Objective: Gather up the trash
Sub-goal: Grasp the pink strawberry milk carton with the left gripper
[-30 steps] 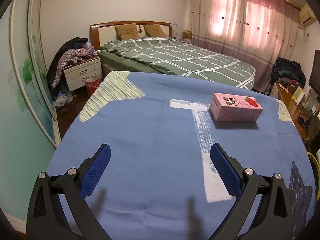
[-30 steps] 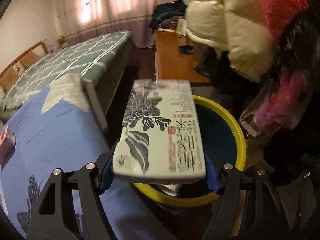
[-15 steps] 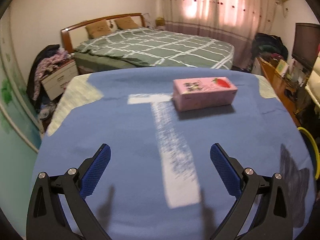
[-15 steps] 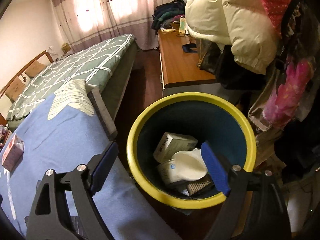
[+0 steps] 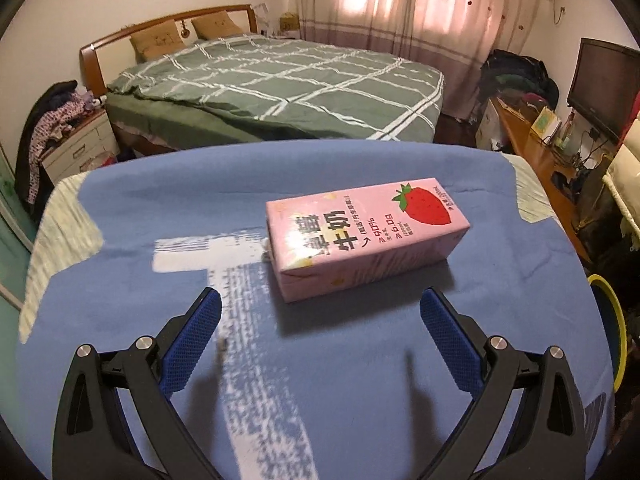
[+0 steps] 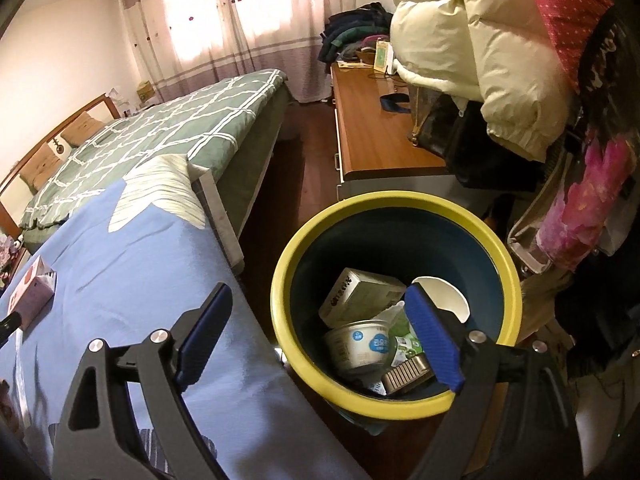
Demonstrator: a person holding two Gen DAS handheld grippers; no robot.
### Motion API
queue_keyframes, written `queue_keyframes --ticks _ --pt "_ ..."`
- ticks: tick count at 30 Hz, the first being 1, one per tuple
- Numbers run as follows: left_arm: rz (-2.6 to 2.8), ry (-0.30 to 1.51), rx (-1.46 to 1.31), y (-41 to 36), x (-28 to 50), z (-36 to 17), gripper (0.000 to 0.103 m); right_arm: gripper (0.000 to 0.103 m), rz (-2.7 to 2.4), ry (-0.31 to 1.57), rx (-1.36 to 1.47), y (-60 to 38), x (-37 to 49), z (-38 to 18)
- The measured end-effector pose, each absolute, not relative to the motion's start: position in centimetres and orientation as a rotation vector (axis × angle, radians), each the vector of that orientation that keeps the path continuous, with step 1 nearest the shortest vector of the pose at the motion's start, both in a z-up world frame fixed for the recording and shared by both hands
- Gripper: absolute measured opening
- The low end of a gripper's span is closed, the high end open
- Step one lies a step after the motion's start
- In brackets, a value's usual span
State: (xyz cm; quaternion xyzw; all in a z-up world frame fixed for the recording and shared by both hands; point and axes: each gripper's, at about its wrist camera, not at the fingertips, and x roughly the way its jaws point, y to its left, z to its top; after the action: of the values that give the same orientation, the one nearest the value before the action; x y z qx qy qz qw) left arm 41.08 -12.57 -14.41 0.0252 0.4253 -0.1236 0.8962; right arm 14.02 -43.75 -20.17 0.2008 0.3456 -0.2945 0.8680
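A pink strawberry milk carton (image 5: 360,236) lies on its side on the blue cloth (image 5: 160,304). My left gripper (image 5: 320,304) hovers just short of it, open, the carton a little beyond the fingertips. In the right wrist view the same carton (image 6: 30,290) shows at the far left. My right gripper (image 6: 320,300) hangs over the yellow-rimmed bin (image 6: 296,264) with its jaws opening and nothing between them. Inside the bin lie a pale box (image 6: 360,296), a white yoghurt tub (image 6: 360,346), a white cup (image 6: 444,300) and a flat tin (image 6: 404,376).
A bed with a green checked cover (image 5: 280,88) stands behind the blue surface. A wooden cabinet (image 6: 372,136) with a cream padded jacket (image 6: 472,48) piled on it is beyond the bin. A nightstand with clothes (image 5: 72,144) is at the left; a TV (image 5: 600,84) at the right.
The right gripper let go of the flat printed box, which dropped into the bin, and its jaws widened. The left gripper moved toward the pink carton, which now looms larger and nearer.
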Motion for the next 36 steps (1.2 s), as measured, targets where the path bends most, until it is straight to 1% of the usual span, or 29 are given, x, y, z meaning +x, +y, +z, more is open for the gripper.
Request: queue_keyframes --ticks 4,10,14,19,22,29,32,36 --pt "-0.315 0.886 0.06 -14.1 40.9 -15.0 0.098 0.085 -0.604 0.722 0.418 -43.6 14.1 -20.1" --pt "-0.505 0.893 0.136 -18.8 37.0 -14.5 0.098 0.086 -0.591 0.724 0.423 -43.5 14.1 -20.1" --pt "-0.441 0.815 0.216 -19.2 35.0 -13.4 0.098 0.086 -0.581 0.724 0.434 -43.5 13.9 -20.2" --pt "-0.301 0.83 0.123 -13.9 37.1 -12.5 0.098 0.086 -0.557 0.731 0.434 -43.2 14.1 -20.2" --pt "-0.29 0.852 0.098 -12.3 39.0 -13.0 0.098 0.086 -0.555 0.732 0.433 -43.2 14.1 -20.2" --pt "-0.38 0.915 0.068 -13.5 42.6 -15.3 0.098 0.086 -0.559 0.741 0.438 -43.2 14.2 -20.2" --pt "-0.457 0.899 0.104 -16.0 41.6 -15.1 0.098 0.086 -0.549 0.745 0.433 -43.3 14.3 -20.2" --pt "-0.629 0.926 0.137 -19.4 38.7 -14.8 0.098 0.087 -0.54 0.746 0.44 -43.4 14.2 -20.3"
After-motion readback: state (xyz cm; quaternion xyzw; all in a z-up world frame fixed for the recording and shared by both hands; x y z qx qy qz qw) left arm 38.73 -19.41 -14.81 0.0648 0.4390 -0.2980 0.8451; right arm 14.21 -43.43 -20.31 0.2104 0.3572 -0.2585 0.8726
